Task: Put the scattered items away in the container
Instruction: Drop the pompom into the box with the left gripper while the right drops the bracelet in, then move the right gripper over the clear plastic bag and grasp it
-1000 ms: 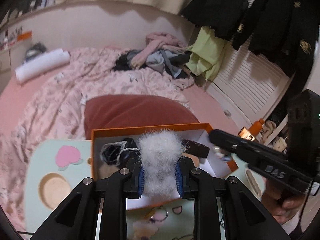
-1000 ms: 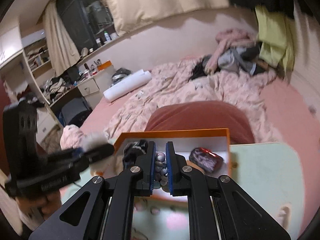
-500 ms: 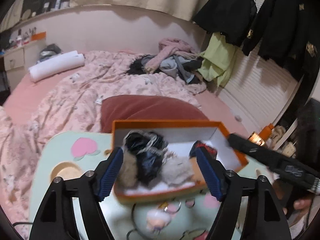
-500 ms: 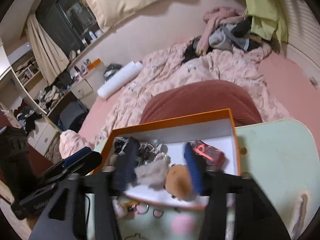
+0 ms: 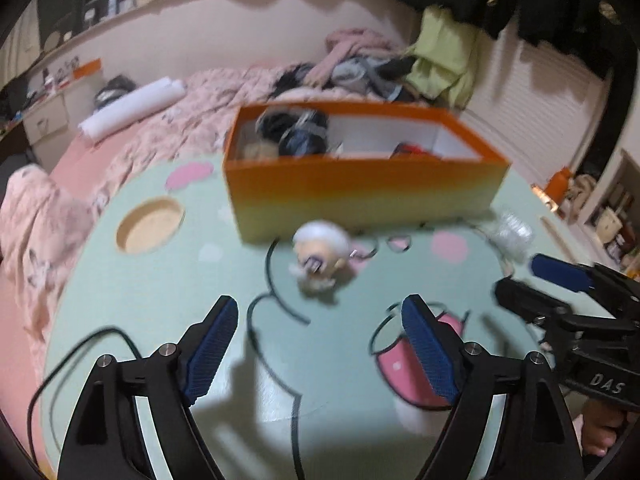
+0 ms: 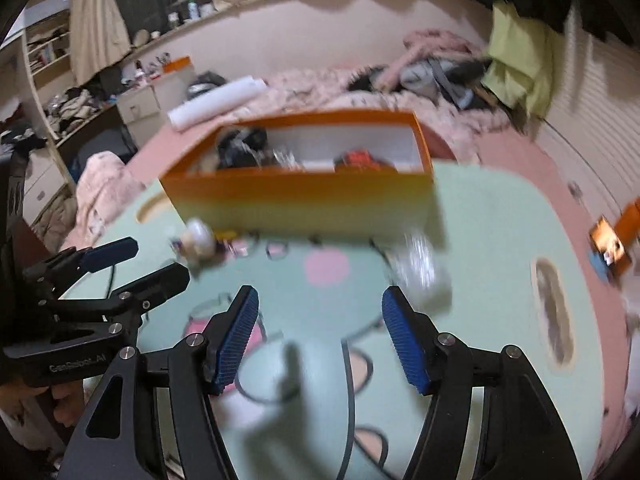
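Observation:
An orange box [image 5: 360, 184] [image 6: 304, 196] stands on the mint green table [image 5: 160, 300] and holds dark fluffy things [image 5: 296, 136] and a red item [image 5: 412, 148]. In front of it lie a small white figure with rings [image 5: 320, 252] [image 6: 198, 236] and a glittery clear item [image 5: 512, 236] [image 6: 420, 268]. My left gripper [image 5: 320, 308] [image 6: 156, 260] hangs low over the table short of the figure; its jaws are opening, with nothing between them. My right gripper [image 6: 320, 296] [image 5: 518, 276] is open and empty, just left of the glittery item.
A black cable [image 5: 80, 344] lies on the table's near left. A round hollow [image 5: 150, 226] is set in the tabletop. Behind are a bed with a pink quilt [image 5: 180, 128], a white roll [image 5: 132, 108] and a clothes pile [image 5: 360, 64].
Both grippers let go of their loads into the box, a white fluffy ball and a bead string. They opened, then drew back and down to the table in front of it.

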A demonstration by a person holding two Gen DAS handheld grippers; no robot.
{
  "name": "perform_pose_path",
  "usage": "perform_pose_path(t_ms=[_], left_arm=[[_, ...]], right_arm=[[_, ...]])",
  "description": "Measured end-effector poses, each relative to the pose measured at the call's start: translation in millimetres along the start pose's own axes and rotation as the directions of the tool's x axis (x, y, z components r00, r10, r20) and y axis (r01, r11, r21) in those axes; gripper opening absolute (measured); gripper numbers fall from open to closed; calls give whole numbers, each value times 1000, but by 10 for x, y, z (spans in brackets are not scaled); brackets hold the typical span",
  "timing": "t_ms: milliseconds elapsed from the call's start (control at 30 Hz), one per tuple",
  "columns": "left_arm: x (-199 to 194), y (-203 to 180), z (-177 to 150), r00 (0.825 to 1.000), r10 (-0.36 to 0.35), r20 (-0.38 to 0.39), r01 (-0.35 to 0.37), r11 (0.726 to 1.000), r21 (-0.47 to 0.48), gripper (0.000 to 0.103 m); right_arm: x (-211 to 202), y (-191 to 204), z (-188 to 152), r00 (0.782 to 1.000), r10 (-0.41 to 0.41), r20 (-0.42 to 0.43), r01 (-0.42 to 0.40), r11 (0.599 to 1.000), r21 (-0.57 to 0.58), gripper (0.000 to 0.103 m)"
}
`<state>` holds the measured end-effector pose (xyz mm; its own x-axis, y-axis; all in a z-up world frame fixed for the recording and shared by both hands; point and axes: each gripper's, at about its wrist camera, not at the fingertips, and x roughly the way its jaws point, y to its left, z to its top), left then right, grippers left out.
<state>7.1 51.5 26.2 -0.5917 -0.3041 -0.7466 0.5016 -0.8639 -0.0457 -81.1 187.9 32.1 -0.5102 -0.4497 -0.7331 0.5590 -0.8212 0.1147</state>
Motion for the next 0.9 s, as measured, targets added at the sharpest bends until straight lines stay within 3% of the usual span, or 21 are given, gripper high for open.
perform_pose_path(t_ms=[67, 133, 200, 367, 500, 633, 900], left_arm=[[89, 43, -24, 999, -1, -41, 0, 1000, -23, 84], [124, 70, -63, 999, 24, -43, -25, 999, -30, 93], [148, 38, -104, 998, 36, -48, -36, 999, -14, 102], [150, -21, -142, 998, 35, -53, -34, 999, 29, 103], [135, -5, -139, 998, 31, -50, -30, 999, 29, 103], [134, -5, -136, 998, 32, -50, -30, 999, 30, 103], [139, -11, -128, 998, 33, -50, -31, 999, 31, 103]], right_arm=[[38, -59, -35, 999, -50, -15, 51, 998, 36, 65], [124, -138, -61, 993, -104, -47, 108, 991, 83, 66], [124, -142, -89, 989, -143, -24, 144, 986, 89, 76], [204, -21, -94, 979, -198, -45, 199, 980, 6, 88], [217, -29, -99, 979, -197, -48, 197, 980, 8, 91], [244, -104, -82, 970, -230, -82, 234, 971, 49, 103], [253, -119, -73, 969, -233, -82, 237, 970, 48, 103]])
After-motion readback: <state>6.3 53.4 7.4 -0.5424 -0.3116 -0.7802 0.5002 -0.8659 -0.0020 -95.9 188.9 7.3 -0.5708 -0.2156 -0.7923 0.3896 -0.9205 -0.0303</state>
